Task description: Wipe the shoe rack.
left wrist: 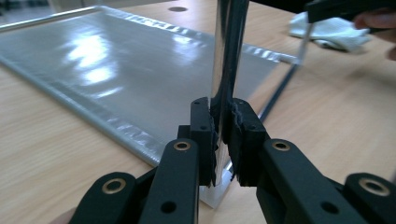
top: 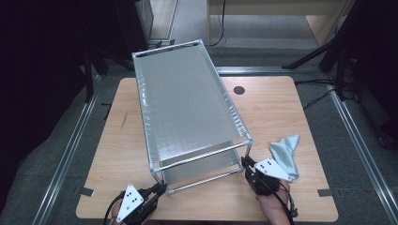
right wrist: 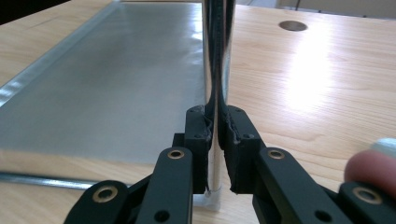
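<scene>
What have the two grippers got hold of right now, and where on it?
The two-tier rack: left gripper and right gripper each clamp a near upright corner post, low down.

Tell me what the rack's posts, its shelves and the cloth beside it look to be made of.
Posts: polished metal by the look, mirror-like reflections in both gripper views. Shelves: a silvery-grey sheet, probably coated fabric or plastic, with a fine weave, soft glare and puckered edges. Cloth: soft pale blue-grey textile, crumpled into folds.

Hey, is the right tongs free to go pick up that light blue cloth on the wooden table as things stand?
Probably not yet. The right tongs are shut on the near right chrome post of the two-tier silver rack. The crumpled light blue cloth lies close beside them, nothing between, so releasing the post first should leave the way free.
</scene>
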Tool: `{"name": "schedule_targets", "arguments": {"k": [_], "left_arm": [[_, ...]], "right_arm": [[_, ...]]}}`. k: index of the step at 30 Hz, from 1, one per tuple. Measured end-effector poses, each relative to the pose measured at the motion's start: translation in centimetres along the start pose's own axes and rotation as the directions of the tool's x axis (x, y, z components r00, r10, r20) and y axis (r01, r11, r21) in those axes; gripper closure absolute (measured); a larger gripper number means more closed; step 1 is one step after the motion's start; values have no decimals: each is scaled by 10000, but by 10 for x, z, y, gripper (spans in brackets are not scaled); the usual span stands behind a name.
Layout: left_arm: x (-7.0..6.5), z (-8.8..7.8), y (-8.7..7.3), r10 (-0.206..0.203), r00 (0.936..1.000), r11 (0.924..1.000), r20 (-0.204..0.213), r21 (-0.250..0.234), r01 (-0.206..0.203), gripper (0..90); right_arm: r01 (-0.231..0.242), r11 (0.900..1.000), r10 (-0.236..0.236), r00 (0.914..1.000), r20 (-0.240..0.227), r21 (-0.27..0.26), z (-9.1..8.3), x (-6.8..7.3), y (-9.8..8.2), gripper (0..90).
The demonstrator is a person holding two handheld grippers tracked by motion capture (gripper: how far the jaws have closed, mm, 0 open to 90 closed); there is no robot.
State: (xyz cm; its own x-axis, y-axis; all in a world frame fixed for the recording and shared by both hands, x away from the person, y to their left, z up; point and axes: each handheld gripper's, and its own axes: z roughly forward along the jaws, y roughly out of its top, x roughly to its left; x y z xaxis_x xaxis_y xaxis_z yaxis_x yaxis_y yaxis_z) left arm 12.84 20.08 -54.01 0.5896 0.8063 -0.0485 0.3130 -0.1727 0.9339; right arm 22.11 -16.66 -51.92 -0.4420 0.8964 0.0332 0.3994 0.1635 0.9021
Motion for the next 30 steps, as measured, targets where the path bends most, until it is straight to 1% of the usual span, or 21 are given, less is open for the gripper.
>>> {"name": "schedule_targets", "arguments": {"k": [3,9,13,14,15,16,17,18,19,20,22,24,25,27,28,29,30], "left_arm": [[-9,1,0,127,9995,9999,301,12,-128,820],[-21,5,0,273,9966,9996,775,-32,-271,821],[-25,5,1,349,9948,9994,961,-83,-342,818],[-25,5,1,388,9947,9992,950,-103,-380,817],[-25,4,1,357,9942,9992,1013,-230,-336,813],[-24,3,1,327,9927,9987,1162,-421,-280,798],[-23,1,2,334,9908,9969,1311,-747,-237,764],[-22,-2,4,364,9905,9950,1325,-972,-235,727],[-21,-3,5,314,9896,9935,1405,-1128,-156,717],[-20,-4,5,322,9889,9932,1453,-1156,-154,723],[-19,-4,5,357,9905,9941,1331,-1065,-215,746],[-20,-3,4,321,9905,9945,1334,-1034,-183,775],[-21,-3,4,390,9910,9942,1279,-1045,-257,799],[-21,-4,4,482,9912,9940,1235,-1039,-354,812],[-21,-4,4,506,9914,9944,1205,-981,-389,813],[-20,-5,4,492,9916,9946,1197,-968,-376,814],[-20,-5,4,466,9915,9946,1218,-981,-347,815]], "right_arm": [[-110,9999,111,9997,198,-31,0,-5,0,815],[-261,9996,265,9987,440,-83,0,-14,0,813],[-171,9998,176,9986,490,-122,0,-19,0,816],[-144,9998,150,9986,508,-115,0,-19,0,816],[-110,9999,116,9986,525,-114,0,-19,0,817],[-129,9999,134,9986,516,-104,0,-19,0,816],[-146,9998,151,9985,520,-100,0,-20,0,816],[-157,9998,161,9987,478,-92,0,-21,0,815],[-167,9998,172,9988,468,-107,0,-21,0,815],[-186,9998,191,9988,455,-107,-1,-21,0,815],[-170,9998,174,9989,424,-103,-1,-22,0,815],[-172,9998,174,9993,337,-72,-1,-22,0,815],[-164,9999,165,9995,278,-56,-2,-22,0,814],[-58,10000,57,9999,125,36,-4,-22,0,805],[8,9998,-6,9999,-106,195,-6,-24,1,741],[223,9985,-194,9982,-573,504,-11,-27,4,685],[505,9972,-466,9966,-686,557,-16,-28,5,648]]}}
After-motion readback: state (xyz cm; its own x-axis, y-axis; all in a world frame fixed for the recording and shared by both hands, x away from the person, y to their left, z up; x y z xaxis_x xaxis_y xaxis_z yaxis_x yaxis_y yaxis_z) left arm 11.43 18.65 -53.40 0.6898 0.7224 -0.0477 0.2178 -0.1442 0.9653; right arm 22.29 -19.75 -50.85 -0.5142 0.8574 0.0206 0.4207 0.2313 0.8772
